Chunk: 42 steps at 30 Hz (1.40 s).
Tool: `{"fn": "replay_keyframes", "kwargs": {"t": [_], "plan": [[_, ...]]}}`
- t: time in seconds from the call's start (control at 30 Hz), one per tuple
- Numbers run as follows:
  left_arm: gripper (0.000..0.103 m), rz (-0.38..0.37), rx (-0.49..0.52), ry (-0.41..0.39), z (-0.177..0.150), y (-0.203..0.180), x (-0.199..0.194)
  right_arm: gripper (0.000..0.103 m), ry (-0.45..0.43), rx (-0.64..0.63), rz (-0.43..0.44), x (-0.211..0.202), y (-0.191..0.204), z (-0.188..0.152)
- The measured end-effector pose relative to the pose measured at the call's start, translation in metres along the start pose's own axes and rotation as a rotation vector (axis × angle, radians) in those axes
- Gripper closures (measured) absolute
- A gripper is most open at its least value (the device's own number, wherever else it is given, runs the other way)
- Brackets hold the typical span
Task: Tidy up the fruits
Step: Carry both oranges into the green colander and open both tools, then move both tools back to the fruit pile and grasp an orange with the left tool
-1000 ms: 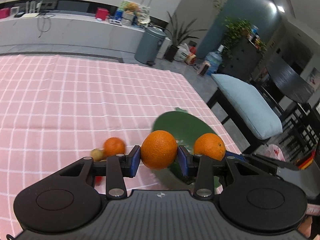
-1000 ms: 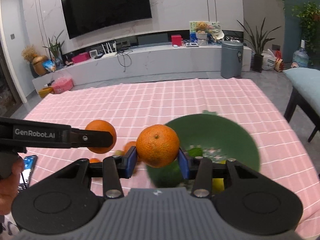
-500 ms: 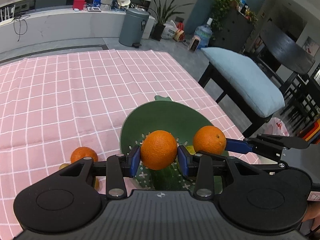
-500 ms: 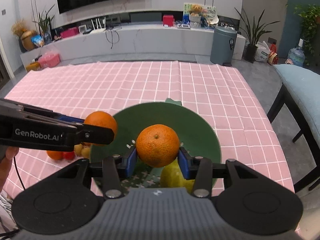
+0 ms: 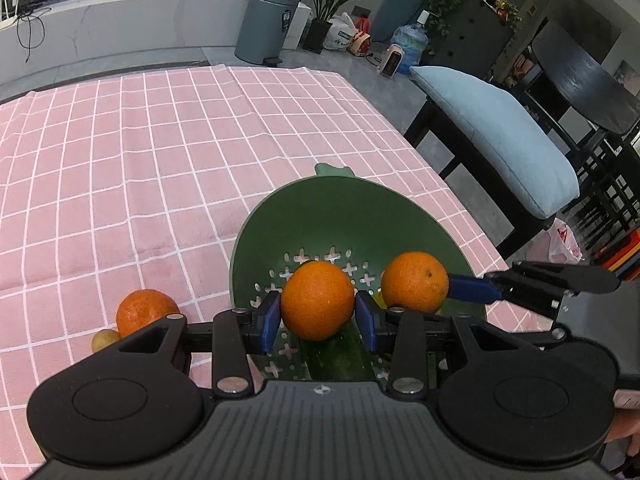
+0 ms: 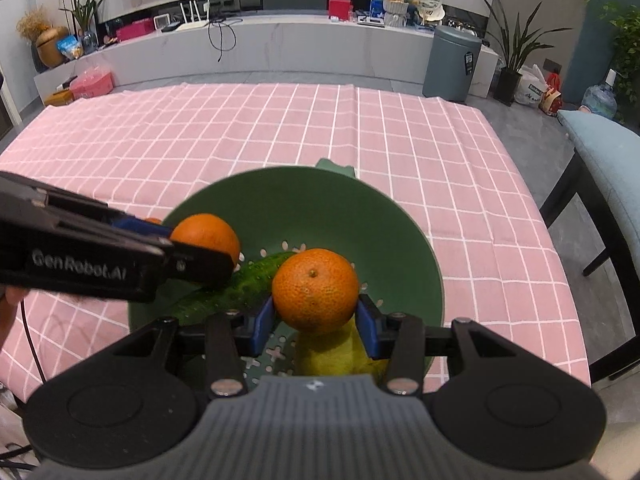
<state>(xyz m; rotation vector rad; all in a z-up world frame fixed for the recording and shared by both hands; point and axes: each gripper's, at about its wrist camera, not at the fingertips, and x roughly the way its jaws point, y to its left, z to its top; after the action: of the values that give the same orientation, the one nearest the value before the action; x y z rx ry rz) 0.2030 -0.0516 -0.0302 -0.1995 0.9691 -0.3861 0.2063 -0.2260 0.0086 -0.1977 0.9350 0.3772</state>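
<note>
My left gripper [image 5: 317,316] is shut on an orange [image 5: 317,299] and holds it over the near side of a green colander bowl [image 5: 344,208]. My right gripper [image 6: 315,320] is shut on a second orange [image 6: 315,289] over the same bowl [image 6: 312,196]. That second orange also shows in the left wrist view [image 5: 414,282], and the left gripper's orange shows in the right wrist view [image 6: 206,237]. A cucumber [image 6: 236,289] and a yellow fruit [image 6: 334,354] lie in the bowl.
On the pink checked cloth [image 5: 120,160], left of the bowl, lie another orange [image 5: 145,312] and a small yellowish fruit [image 5: 105,340]. A bench with a blue cushion [image 5: 496,132] stands right of the table. The table's right edge runs close to the bowl.
Both grippers have moved forward with their oranges, from beside the bowl to over its inside. The bowl's contents have come into view.
</note>
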Motion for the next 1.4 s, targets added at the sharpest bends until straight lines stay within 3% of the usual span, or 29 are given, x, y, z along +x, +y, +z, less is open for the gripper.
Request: {"fn": "replay_keyframes", "kwargs": {"t": [0.53, 0.67, 0.8, 1.13, 1.4], "plan": [[0.058, 0.016, -0.013, -0.015, 0.005, 0.006, 0.012, 0.062, 0.026, -0.077, -0.004, 0.019, 0.012, 0.005], [0.052, 0.017, -0.012, -0.019, 0.005, 0.006, 0.010, 0.062, 0.032, -0.090, -0.004, 0.021, 0.013, 0.007], [0.045, 0.018, -0.008, -0.047, 0.005, 0.006, 0.001, 0.062, 0.037, -0.099, -0.001, 0.020, 0.014, 0.007], [0.044, 0.026, 0.046, -0.085, 0.000, -0.003, -0.033, 0.062, 0.069, -0.149, -0.002, 0.013, 0.026, 0.004], [0.044, 0.068, 0.059, -0.061, -0.010, 0.000, -0.048, 0.061, 0.086, -0.159, -0.024, 0.012, 0.033, 0.001]]}}
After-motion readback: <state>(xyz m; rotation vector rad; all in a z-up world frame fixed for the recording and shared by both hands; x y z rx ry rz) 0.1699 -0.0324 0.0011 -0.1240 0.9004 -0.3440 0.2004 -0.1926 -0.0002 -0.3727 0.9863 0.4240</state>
